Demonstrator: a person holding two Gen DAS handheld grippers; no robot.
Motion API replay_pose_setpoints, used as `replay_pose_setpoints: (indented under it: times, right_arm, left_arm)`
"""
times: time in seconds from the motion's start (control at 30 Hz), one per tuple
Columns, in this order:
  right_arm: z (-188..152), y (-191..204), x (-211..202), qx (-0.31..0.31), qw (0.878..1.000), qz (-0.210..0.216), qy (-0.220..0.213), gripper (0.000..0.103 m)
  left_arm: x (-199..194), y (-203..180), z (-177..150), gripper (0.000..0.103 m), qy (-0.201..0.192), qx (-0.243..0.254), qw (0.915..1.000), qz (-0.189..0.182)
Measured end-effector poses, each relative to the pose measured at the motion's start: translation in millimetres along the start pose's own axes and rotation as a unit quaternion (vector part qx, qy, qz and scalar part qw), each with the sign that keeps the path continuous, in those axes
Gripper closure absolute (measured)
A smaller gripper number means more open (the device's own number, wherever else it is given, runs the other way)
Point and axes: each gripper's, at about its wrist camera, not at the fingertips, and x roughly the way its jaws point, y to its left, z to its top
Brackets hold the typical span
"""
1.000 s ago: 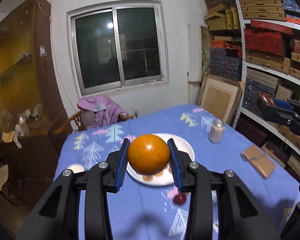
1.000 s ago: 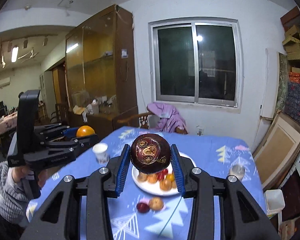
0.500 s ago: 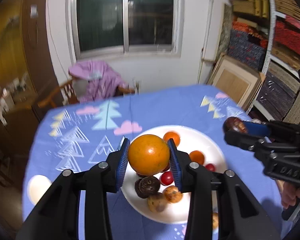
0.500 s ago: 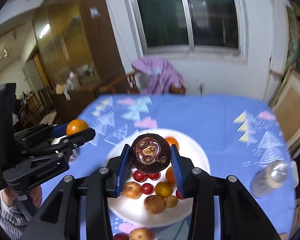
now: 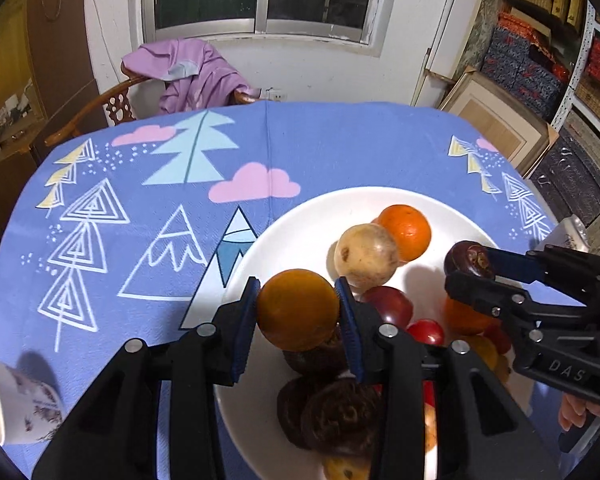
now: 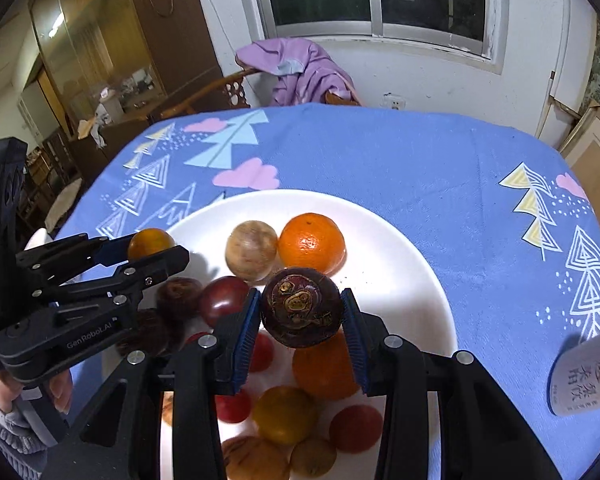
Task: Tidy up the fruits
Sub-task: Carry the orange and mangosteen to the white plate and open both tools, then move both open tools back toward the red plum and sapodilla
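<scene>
Fruits fill the white plate (image 5: 292,216) on the blue-clothed counter (image 5: 340,148). In the left wrist view, the left tool (image 5: 298,312) is clenched on an orange fruit (image 5: 298,310) above the plate's left side. Beyond it on the plate lie a tan fruit (image 5: 366,256) and an orange (image 5: 406,232), touching. The right tool (image 5: 470,268) reaches in over the plate's right side, gripping a dark mangosteen (image 5: 469,259). A cup (image 5: 16,408) stands left of the plate.

In the right wrist view, the right tool (image 6: 300,314) clamps the mangosteen (image 6: 301,307) above the plate's (image 6: 412,248) middle. The left tool (image 6: 152,250) holds its orange fruit (image 6: 151,243) over the plate's left rim. A can (image 6: 584,372) lies right of the plate.
</scene>
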Motion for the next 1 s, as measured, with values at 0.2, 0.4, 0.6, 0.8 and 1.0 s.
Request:
replay_pose_setpoints:
  times: [0.2,0.4,0.6,0.8,1.0]
  right_arm:
    - [1.0,2.0,18.4,-0.017,1.0,-0.017,0.011,0.062]
    - [5.1,5.2,24.3,-0.033,0.999,-0.028,0.021,0.061]
    - [7.7,8.9,21.8,-0.038,0.999,-0.027,0.022,0.061]
    - [11.5,13.8,-15.3,-0.036,0.999,-0.023,-0.011,0.061]
    - [3.8,27.1,-97.2,-0.04,0.996,-0.007,-0.077,0.057]
  left_arm:
    - [18.6,-0.1,-0.6,0.065,0.011,0.003,0.9999,0.008]
    - [23.3,-1.8,1.5,0.056,0.014,0.002,0.9999,0.005]
    - [14.0,-7.6,5.2,0.05,0.003,0.01,0.9998,0.015]
    - [-25.7,-5.7,9.2,0.044,-0.025,0.005,0.9991,0.033]
    - [-105.1,-13.5,0.1,0.037,-0.073,0.012,0.9959,0.053]
